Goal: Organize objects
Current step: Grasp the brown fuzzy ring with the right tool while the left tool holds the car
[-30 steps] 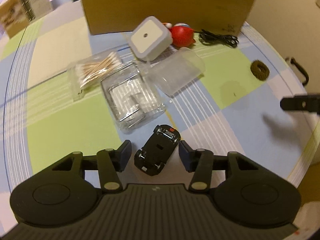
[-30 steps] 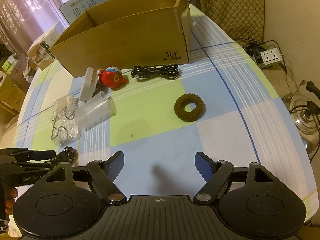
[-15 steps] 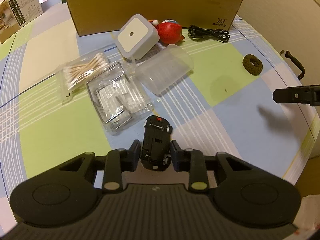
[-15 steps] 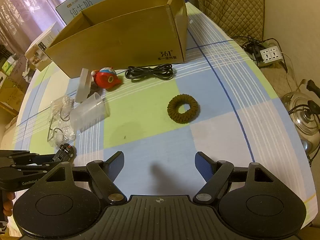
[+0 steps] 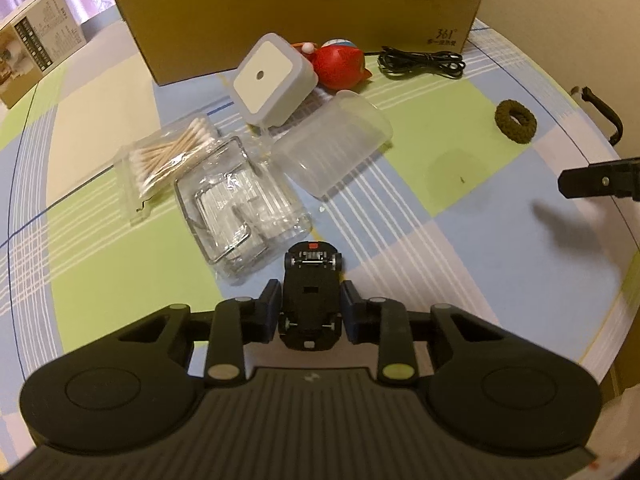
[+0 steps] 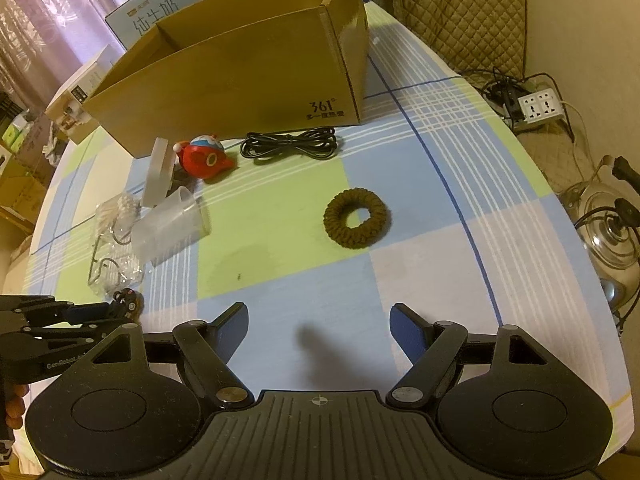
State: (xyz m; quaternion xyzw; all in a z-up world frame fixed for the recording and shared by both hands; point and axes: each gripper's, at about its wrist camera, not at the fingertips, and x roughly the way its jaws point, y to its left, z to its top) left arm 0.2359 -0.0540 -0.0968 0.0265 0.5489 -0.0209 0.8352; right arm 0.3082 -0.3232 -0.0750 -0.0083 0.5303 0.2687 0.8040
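Left gripper [image 5: 310, 304]: closed on the toy car [image 5: 311, 288], one pad on each flank; the car lies underside up, its front end with the red tab sticking out past the fingertips.
Right gripper [image 6: 319, 326]: jaws wide apart, nothing between them, held above bare tablecloth [image 6: 420, 240] near the table's near edge.
Left gripper from the right wrist view [image 6: 116, 308]: at the left edge of the frame, with the car [image 6: 128, 300] at its tip; whether the car touches the cloth cannot be told.
Person: fingertips [image 6: 14, 404] show behind the left tool's handle.
Cardboard box [image 6: 240, 80]: open-topped, standing toward the far edge of the table.
Cable [image 6: 290, 145]: black, coiled, on the cloth just in front of the box's right end.
Red toy [image 6: 206, 157]: round, beside the cable, close to the box front.
White square block [image 5: 274, 78]: tilted, leaning between the red toy and the clear cup.
Clear cup [image 5: 332, 150]: on its side, its mouth toward the toy car.
Clear packet with wire hooks [image 5: 240, 210]: flat on the cloth, just beyond the car.
Cotton swabs [image 5: 168, 152]: in a clear bag, touching the packet's far-left side.
Hair tie [image 6: 356, 218]: brown fabric ring, alone on a green square toward the right edge, well apart from the other things.
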